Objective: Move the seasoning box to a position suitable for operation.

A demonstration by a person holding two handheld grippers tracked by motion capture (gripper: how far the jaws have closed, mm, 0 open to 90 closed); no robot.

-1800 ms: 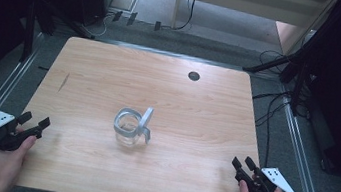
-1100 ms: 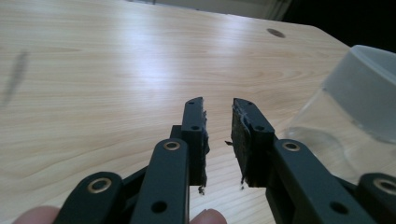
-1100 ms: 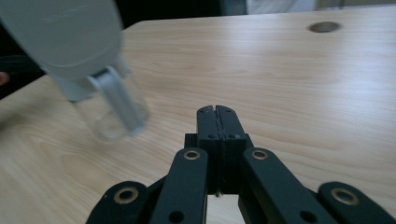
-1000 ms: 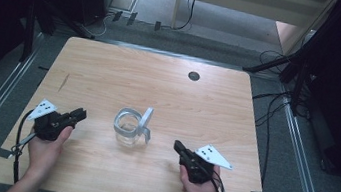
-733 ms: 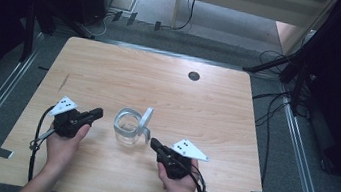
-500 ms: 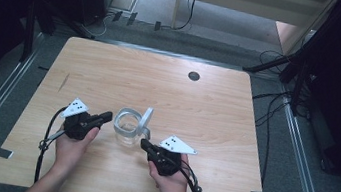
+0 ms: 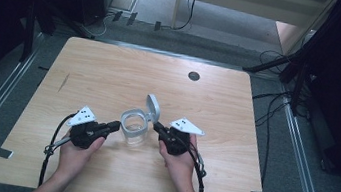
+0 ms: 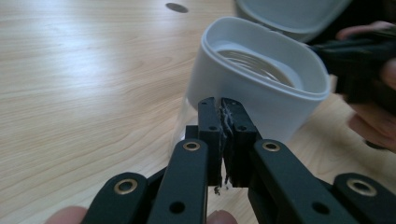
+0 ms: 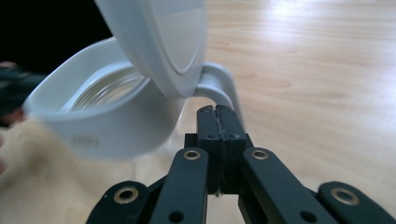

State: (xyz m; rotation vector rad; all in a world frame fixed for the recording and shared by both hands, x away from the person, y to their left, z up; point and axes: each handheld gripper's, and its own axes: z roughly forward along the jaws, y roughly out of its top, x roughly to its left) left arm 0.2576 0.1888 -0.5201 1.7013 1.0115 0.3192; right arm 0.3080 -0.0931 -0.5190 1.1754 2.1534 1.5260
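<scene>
Open-lidded jug between two claws

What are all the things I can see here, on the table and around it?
Table: one, light wood, middle of the high view, on a grey floor.
Container: one, clear body with a white rim, near the table's front middle, between the two grippers.
Lid: one, white, flipped open and standing up at the container's far right edge.
Handle: one, white, curved, on the container's side just ahead of the right gripper.
Round hole: one, dark, in the tabletop toward the far side.
Cables: several, black, on the floor right of the table.
Left gripper: one, black, jaws together, left of the container.
Right gripper: one, black, jaws together, right of the container.
Hands: two, holding the grippers.
</scene>
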